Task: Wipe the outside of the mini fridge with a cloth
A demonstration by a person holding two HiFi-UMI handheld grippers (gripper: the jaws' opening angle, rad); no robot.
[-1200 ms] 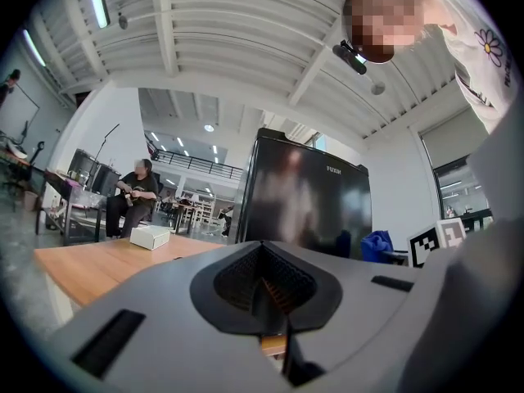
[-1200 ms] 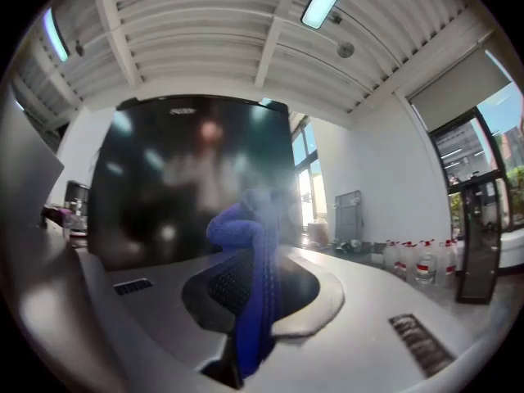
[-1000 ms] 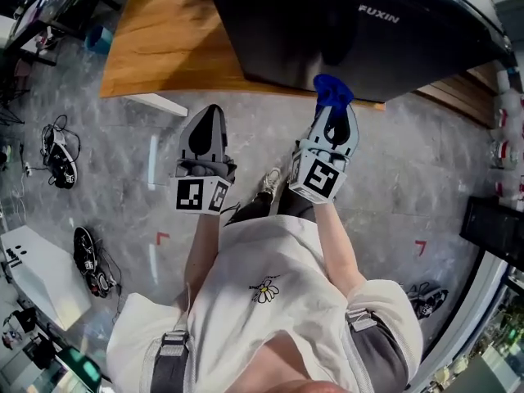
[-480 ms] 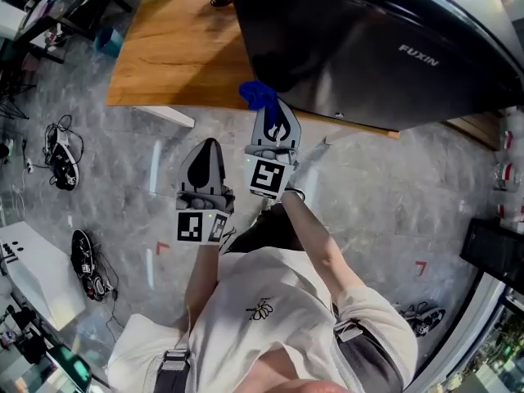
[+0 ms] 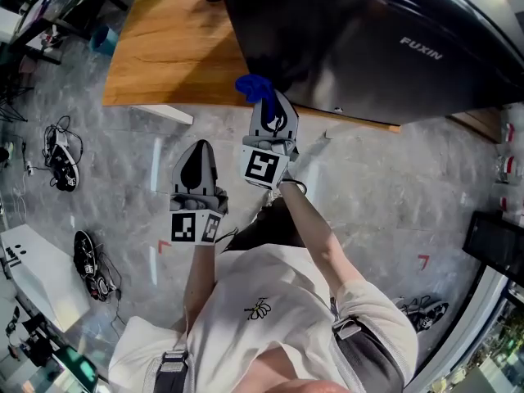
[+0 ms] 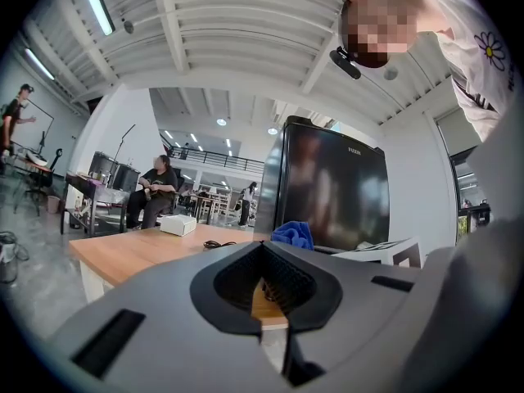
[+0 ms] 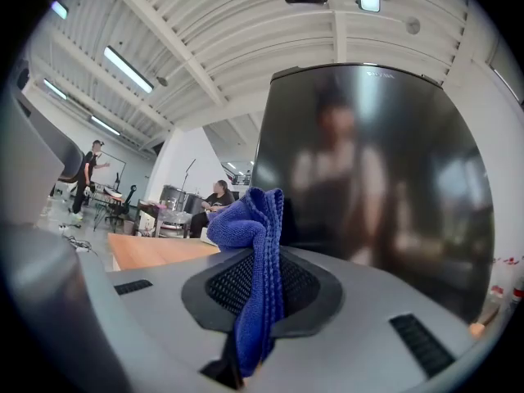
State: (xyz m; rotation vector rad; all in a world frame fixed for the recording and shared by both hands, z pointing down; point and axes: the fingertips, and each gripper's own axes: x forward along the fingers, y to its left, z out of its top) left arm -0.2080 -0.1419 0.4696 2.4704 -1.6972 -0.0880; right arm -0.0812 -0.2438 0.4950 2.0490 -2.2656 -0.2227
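The black mini fridge stands on a wooden platform; its glossy door fills the right gripper view. My right gripper is shut on a blue cloth, which bunches above the jaws close to the fridge's lower left corner. In the left gripper view the cloth shows ahead beside the fridge. My left gripper hangs lower and to the left over the floor, jaws closed with nothing between them.
A white box and a cable lie on the platform. Cables and shoes are scattered on the grey floor at the left. People sit and stand at desks in the background. A white board lies at lower left.
My right gripper has carried the cloth leftward along the fridge's lower front, from near the middle to its left corner. The left gripper stayed low and shifted slightly.
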